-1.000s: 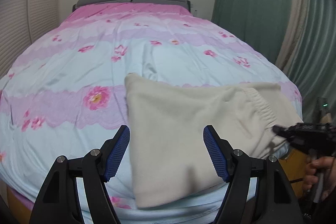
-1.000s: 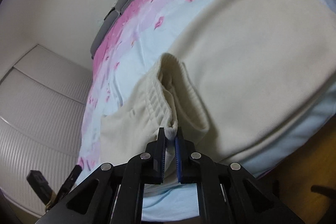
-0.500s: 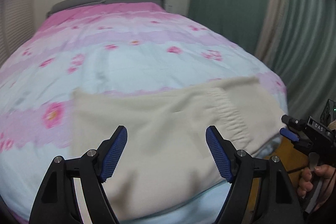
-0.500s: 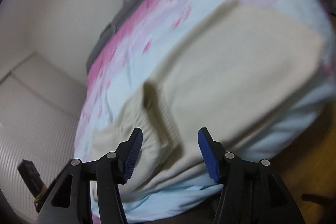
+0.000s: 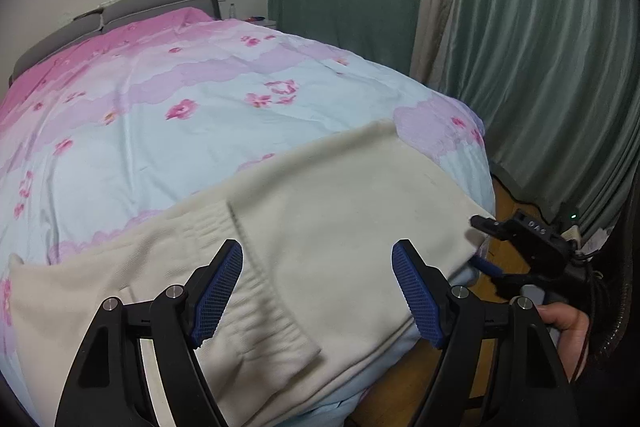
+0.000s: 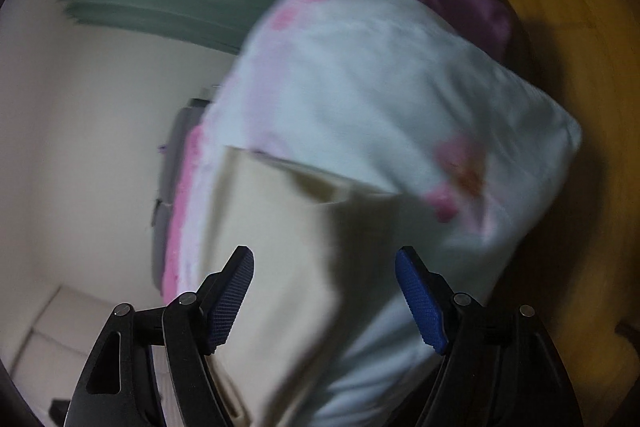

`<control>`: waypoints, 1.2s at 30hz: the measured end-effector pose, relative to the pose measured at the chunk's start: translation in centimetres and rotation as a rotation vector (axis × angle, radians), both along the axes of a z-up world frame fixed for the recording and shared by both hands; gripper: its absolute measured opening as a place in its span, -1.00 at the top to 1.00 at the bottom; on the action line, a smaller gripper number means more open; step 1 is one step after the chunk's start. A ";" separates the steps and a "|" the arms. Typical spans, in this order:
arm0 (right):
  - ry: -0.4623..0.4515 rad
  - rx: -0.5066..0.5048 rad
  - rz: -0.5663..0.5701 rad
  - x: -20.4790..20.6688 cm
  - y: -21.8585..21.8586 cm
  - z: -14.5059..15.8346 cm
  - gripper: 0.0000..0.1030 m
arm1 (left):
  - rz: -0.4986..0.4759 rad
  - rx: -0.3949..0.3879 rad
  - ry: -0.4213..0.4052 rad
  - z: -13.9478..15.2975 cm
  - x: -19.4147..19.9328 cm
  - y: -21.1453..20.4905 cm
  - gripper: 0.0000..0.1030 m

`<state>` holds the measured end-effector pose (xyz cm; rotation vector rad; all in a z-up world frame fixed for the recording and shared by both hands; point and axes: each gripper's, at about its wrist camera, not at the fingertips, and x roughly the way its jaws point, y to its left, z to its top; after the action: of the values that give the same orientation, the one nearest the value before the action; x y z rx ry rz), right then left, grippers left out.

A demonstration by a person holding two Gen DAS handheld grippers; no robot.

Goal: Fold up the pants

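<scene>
Bed [image 5: 200,115]: wide bare quilt beyond, floor [image 5: 508,203] past the corner.
Pants [image 5: 340,219]: cream, folded flat at the edge.
Left gripper [image 5: 318,291]: jaws apart — empty.
Right gripper [image 6: 325,297]: jaws opening — empty.

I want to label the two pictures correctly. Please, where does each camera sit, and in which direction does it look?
Left wrist: sits on the left gripper, looks down along the bed at the cream pants; shows its own open fingers, plus the right gripper and a hand.
Right wrist: sits on the right gripper, rolled and blurred, facing the bed corner; shows only its own fingers, jaws opening, nothing gripped.
Shared: pants, flowered cover, green curtain.
</scene>
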<state>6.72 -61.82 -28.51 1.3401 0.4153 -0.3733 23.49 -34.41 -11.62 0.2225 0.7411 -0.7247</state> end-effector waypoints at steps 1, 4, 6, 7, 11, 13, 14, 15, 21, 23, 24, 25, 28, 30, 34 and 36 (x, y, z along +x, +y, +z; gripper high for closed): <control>-0.012 0.027 0.001 0.3 -0.1 -0.8 -0.45 | -0.002 0.004 0.001 -0.1 0.0 -0.2 -0.49; -0.076 0.009 0.017 0.7 -0.2 -1.3 -0.25 | 0.005 0.013 0.013 -0.4 0.5 -0.4 -0.49; -0.097 -0.009 0.032 0.6 0.1 -1.0 -0.07 | 0.013 0.016 0.021 -0.7 0.8 -0.3 -0.49; -0.117 -0.052 0.058 0.9 0.3 -0.7 -0.01 | 0.018 0.018 0.023 -0.8 1.0 -0.1 -0.49; -0.110 -0.074 0.100 2.4 0.2 -1.5 0.03 | 0.044 0.019 0.022 -0.8 1.5 0.6 -0.49; -0.128 0.000 0.080 2.9 -0.4 -3.1 0.04 | 0.050 0.019 0.015 -0.6 1.7 0.9 -0.49; -0.136 0.020 0.070 3.0 -0.5 -3.4 0.05 | 0.053 0.020 0.009 -0.6 1.8 1.1 -0.49; -0.131 0.010 0.073 3.3 -0.4 -3.0 0.07 | 0.058 0.020 0.005 -0.5 1.9 1.2 -0.49; -0.108 -0.155 0.101 3.7 1.5 2.1 0.76 | 0.111 -0.013 0.005 0.3 3.0 3.7 -0.49; -0.098 -0.274 0.122 4.3 2.7 6.0 0.77 | 0.135 -0.028 -0.006 1.1 3.3 5.3 -0.49; -0.099 -0.318 0.134 4.7 3.4 7.4 0.77 | 0.145 -0.033 -0.012 1.4 3.4 5.9 -0.49; -0.104 -0.366 0.153 5.2 4.2 9.1 0.77 | 0.160 -0.040 -0.020 1.8 3.5 7.0 -0.49; -0.118 -0.510 0.221 6.9 7.7 13.9 0.78 | 0.213 -0.062 -0.035 3.3 3.8 10.4 -0.49; -0.136 -0.611 0.284 8.4 11.0 17.2 0.78 | 0.257 -0.081 -0.045 4.5 4.0 13.5 -0.49; -0.185 -0.774 0.421 11.1 18.0 21.8 0.78 | 0.348 -0.119 -0.065 6.6 3.7 19.5 -0.51; -0.222 -0.822 0.494 12.2 21.6 23.3 0.78 | 0.394 -0.133 -0.082 7.5 3.3 22.8 -0.61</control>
<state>18.96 -40.18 -5.24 0.4415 0.3353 0.0354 26.82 -11.60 -4.08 -0.0170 0.6306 -0.3847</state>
